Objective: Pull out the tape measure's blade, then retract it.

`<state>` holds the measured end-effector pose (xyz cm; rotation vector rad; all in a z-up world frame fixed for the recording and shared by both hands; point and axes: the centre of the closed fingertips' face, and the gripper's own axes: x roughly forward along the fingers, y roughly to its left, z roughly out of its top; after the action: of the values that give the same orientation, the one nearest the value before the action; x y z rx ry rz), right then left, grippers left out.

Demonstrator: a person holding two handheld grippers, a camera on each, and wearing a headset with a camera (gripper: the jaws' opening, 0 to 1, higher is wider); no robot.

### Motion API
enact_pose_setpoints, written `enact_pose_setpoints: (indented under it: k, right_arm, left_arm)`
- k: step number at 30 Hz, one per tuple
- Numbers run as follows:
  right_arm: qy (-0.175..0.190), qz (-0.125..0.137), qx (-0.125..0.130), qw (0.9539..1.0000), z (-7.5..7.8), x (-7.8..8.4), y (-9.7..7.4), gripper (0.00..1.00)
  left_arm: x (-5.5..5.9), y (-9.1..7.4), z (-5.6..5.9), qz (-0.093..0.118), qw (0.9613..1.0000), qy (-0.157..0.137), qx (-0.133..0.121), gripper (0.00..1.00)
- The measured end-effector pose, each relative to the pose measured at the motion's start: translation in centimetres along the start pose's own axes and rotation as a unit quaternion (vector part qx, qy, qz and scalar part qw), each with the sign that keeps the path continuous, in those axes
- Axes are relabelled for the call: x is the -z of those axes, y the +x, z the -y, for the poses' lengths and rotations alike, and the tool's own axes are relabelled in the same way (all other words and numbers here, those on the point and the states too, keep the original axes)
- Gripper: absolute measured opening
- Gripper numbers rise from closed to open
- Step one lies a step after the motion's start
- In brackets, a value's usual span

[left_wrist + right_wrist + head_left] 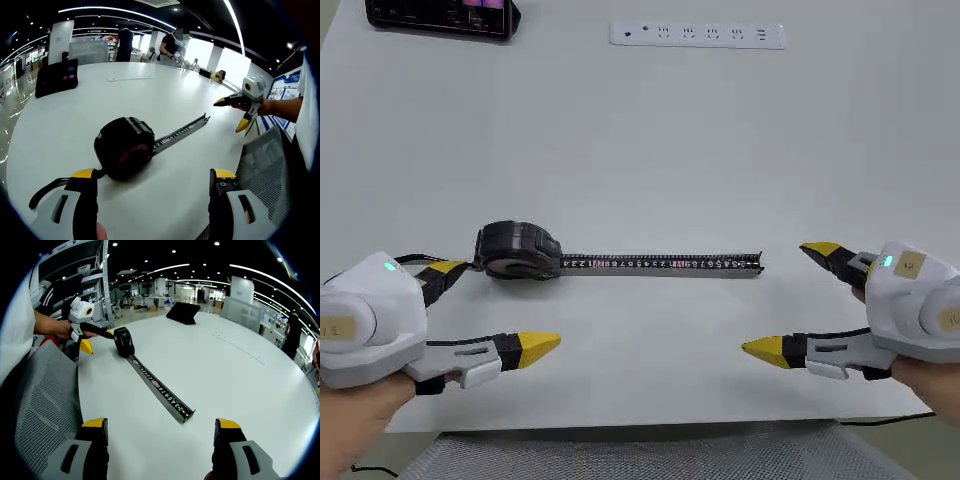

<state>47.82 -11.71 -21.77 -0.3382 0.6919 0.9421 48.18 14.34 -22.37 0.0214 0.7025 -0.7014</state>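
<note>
The tape measure's case (518,250) lay on the white surface (640,150) at about 9 o'clock of centre, its blade (660,263) drawn out flat toward 3 o'clock. The left claw (505,305) stood apart and empty just beside the case. The right claw (775,298) stood apart and empty near the blade's tip. If released unheld, the blade would likely whip back and skid the case. A power strip (698,35) at 12 o'clock and a dark tablet (440,15) at 11 sat well apart, blocking nothing.

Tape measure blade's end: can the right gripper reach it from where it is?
Probably yes. The right gripper is open, and the blade's end lies on the bare white table close in front of it, with nothing between them.
</note>
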Motion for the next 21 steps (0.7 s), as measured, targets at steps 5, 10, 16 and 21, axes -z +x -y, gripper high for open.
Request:
enact_pose_setpoints:
  k: [5,10,16,21]
  right_arm:
    - [-0.001,0.0,0.0,1.0,0.1,0.0,0.0,0.86]
    - [-0.001,-0.001,0.0,1.0,0.2,0.0,0.1,0.86]
    - [-0.001,-0.001,-0.001,1.0,0.2,0.0,0.3,0.86]
    - [-0.001,-0.001,0.0,1.0,0.3,-0.1,0.3,0.86]
  left_arm:
    - [-0.5,0.4,-0.2,0.007,0.9999,-0.013,-0.001,0.9]
    - [-0.9,0.7,-0.3,0.017,0.9994,-0.03,-0.003,0.9]
    - [-1.5,1.0,-0.4,0.031,0.9983,-0.049,-0.005,0.9]
    - [-1.8,1.1,-0.6,0.037,0.9975,-0.059,-0.008,0.9]
